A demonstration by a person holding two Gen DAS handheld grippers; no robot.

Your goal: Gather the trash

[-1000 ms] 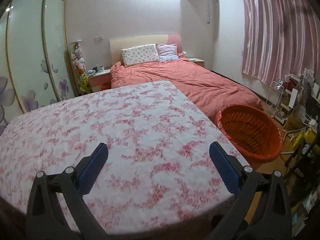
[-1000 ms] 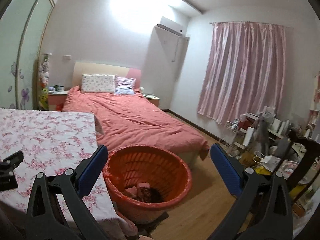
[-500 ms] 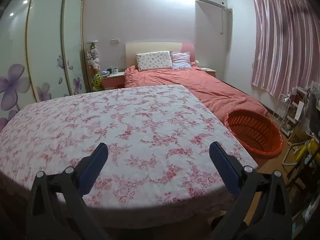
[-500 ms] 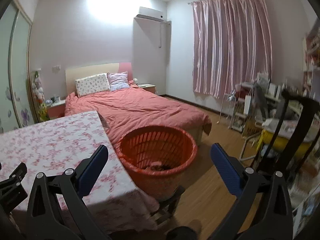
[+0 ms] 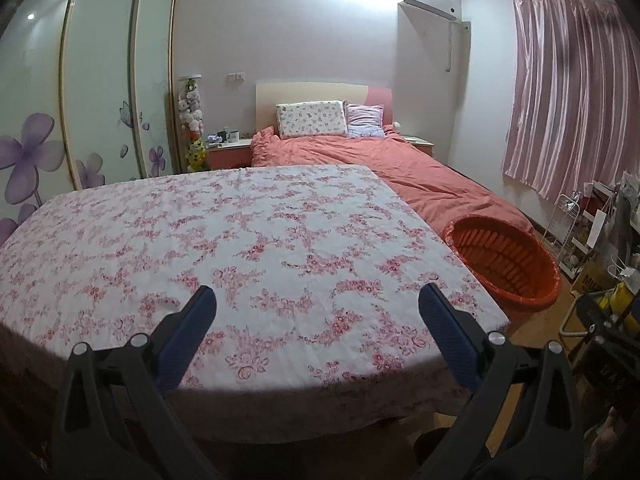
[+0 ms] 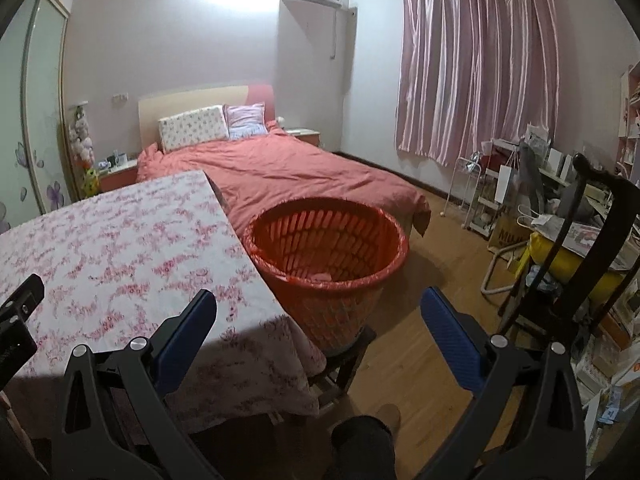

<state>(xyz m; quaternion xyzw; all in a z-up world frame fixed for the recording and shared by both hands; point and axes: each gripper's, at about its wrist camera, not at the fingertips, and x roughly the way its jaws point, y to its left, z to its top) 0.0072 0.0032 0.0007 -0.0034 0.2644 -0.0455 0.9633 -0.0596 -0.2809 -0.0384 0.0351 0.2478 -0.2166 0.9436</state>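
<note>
The left gripper (image 5: 316,316) hung above the near edge of the surface (image 5: 256,240), a table draped in a white cloth printed with pink flowers; its blue-padded fingers (image 5: 188,332) were spread wide and released, grasping nothing. The right gripper (image 6: 318,316) hung off the surface's right corner, over the wooden floor (image 6: 440,272), its fingers (image 6: 448,336) likewise spread apart and empty. The round orange plastic lattice basket (image 6: 332,280) stood just beside the right edge of the surface, raised on a dark stool, between the surface and the bed with the salmon-pink cover (image 6: 288,176); a little pale trash (image 6: 320,277) showed low inside it against the near wall, too small to identify. In the left wrist view the basket (image 5: 504,260) sat to the right of the surface; pink curtains (image 6: 476,64) hung at the window beyond.
</note>
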